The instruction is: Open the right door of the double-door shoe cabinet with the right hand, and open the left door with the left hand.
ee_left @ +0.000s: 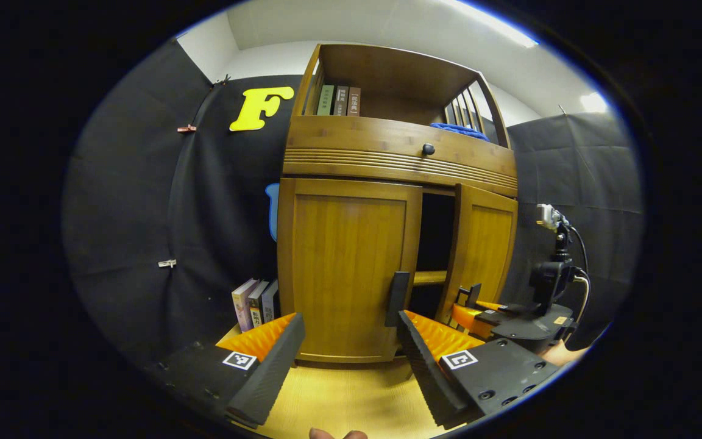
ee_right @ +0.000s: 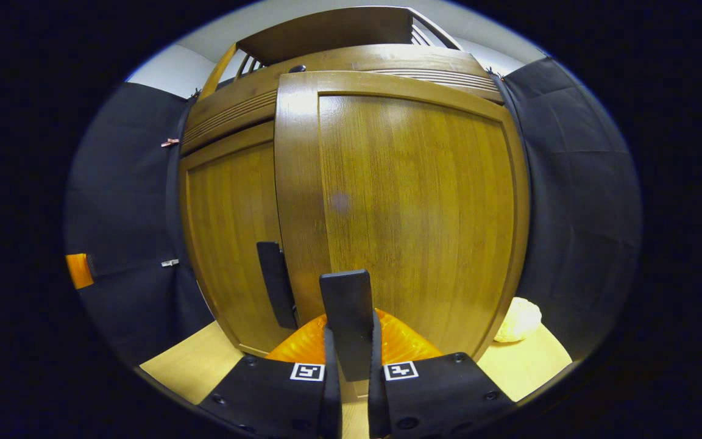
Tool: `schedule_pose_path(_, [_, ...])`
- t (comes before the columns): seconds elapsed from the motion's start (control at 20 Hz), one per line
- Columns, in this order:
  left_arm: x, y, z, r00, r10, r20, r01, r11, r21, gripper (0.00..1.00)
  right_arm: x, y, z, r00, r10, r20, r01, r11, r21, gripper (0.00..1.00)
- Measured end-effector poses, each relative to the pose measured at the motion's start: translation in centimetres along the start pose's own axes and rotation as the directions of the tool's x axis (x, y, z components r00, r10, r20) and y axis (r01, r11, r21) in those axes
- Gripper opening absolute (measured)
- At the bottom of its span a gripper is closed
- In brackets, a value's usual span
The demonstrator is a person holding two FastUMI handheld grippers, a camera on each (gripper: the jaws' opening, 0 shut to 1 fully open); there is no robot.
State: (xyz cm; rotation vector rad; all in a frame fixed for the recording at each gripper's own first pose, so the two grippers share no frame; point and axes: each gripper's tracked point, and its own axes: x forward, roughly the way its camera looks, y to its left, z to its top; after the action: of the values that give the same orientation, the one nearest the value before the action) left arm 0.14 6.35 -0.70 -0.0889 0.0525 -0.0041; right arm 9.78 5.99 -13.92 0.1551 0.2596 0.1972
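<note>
On the wooden floor (ee_left: 351,396), your right gripper (ee_right: 349,350) clamps the ajar right door's handle (ee_right: 346,317); your left gripper (ee_left: 346,341) gapes before the left door (ee_left: 348,268).

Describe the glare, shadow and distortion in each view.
Left gripper view: ceiling light blows out white, cabinet bows outward, its opening is black shadow. Right gripper view: soft sheen on the right door, which bulges strongly; handle sharp.
</note>
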Motion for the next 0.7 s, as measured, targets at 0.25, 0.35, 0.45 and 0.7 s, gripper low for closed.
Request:
schedule_pose_path(0.25, [-0.6, -2.3, 0.1, 1.0, -0.011, 0.0, 0.011, 1.0, 0.002, 0.94, -4.2, -2.0, -0.2, 1.0, 0.006, -0.006, -0.006, 1.0, 0.006, 0.2])
schedule_pose_path(0.35, [-0.8, -3.3, 0.2, 1.0, -0.016, 0.002, 0.016, 1.0, 0.011, 0.94, -5.6, -3.0, -0.2, 1.0, 0.01, -0.01, -0.01, 1.0, 0.005, 0.2])
schedule_pose_path(0.45, [-0.9, -4.3, 0.4, 1.0, -0.02, 0.009, 0.02, 1.0, 0.016, 0.94, -7.1, -4.0, -0.1, 1.0, 0.013, -0.016, -0.012, 1.0, 0.004, 0.2])
schedule_pose_path(0.7, [-0.8, -7.3, 0.7, 1.0, -0.02, 0.003, 0.02, 1.0, 0.006, 0.94, -10.1, -7.5, 0.1, 0.999, -0.038, -0.037, 0.038, 0.999, 0.003, 0.2])
